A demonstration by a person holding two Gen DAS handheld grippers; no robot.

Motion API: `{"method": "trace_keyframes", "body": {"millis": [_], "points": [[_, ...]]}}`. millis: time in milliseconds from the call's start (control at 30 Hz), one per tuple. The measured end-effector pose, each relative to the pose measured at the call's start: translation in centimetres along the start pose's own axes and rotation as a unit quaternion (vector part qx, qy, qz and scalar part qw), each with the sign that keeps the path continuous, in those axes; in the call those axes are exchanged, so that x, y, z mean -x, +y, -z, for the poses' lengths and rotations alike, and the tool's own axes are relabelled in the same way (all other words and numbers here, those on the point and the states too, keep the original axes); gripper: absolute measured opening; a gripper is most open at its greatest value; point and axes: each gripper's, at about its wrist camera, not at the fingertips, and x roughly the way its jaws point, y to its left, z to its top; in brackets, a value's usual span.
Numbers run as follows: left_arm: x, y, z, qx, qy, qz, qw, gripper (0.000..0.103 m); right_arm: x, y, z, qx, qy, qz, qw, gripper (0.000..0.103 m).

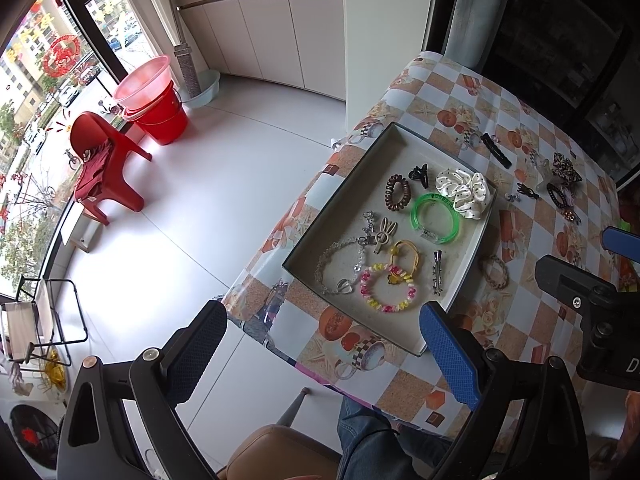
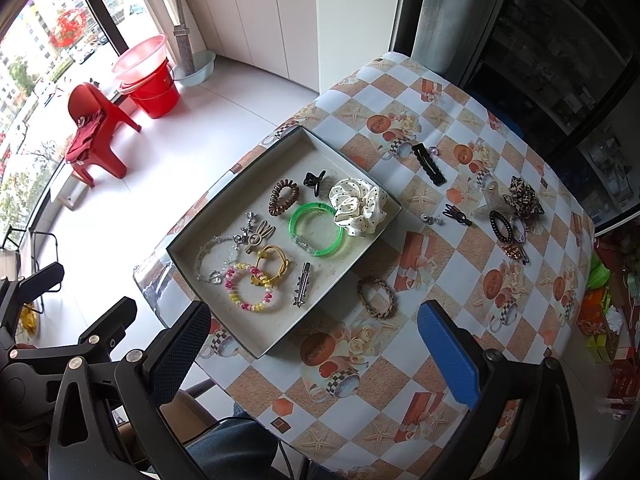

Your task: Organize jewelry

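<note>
A shallow grey tray [image 1: 394, 132] [image 2: 280, 344] on the checked tablecloth holds a white scrunchie [image 1: 466, 192] [image 2: 360, 206], a green bangle [image 1: 436, 218] [image 2: 316, 230], a brown coil tie [image 2: 283, 197], bead bracelets [image 2: 250, 288], a silver clip [image 2: 302, 284] and charms. A braided brown bracelet [image 1: 494, 272] [image 2: 376, 296] lies on the cloth just right of the tray. A black clip [image 2: 429, 164], a leopard scrunchie [image 2: 524, 196] and small clips lie further right. My left gripper [image 1: 324, 344] and right gripper [image 2: 316, 356] are open, empty and above the table's near edge.
A red chair [image 1: 108, 168], red bucket [image 1: 160, 112] and a folding chair [image 1: 36, 320] stand on the white floor to the left. Boxes and bags [image 2: 604, 312] sit past the table's right edge. A dark cabinet [image 2: 560, 60] stands behind the table.
</note>
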Motion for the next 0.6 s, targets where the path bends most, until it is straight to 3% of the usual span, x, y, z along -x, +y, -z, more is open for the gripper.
{"method": "trace_keyframes", "body": {"millis": [600], "points": [[-0.11,0.06,-0.17,-0.001,0.002,0.000,1.0000,0.099,-0.15,-0.08,-0.04,0.000,0.001,0.000,1.000,0.103]]}}
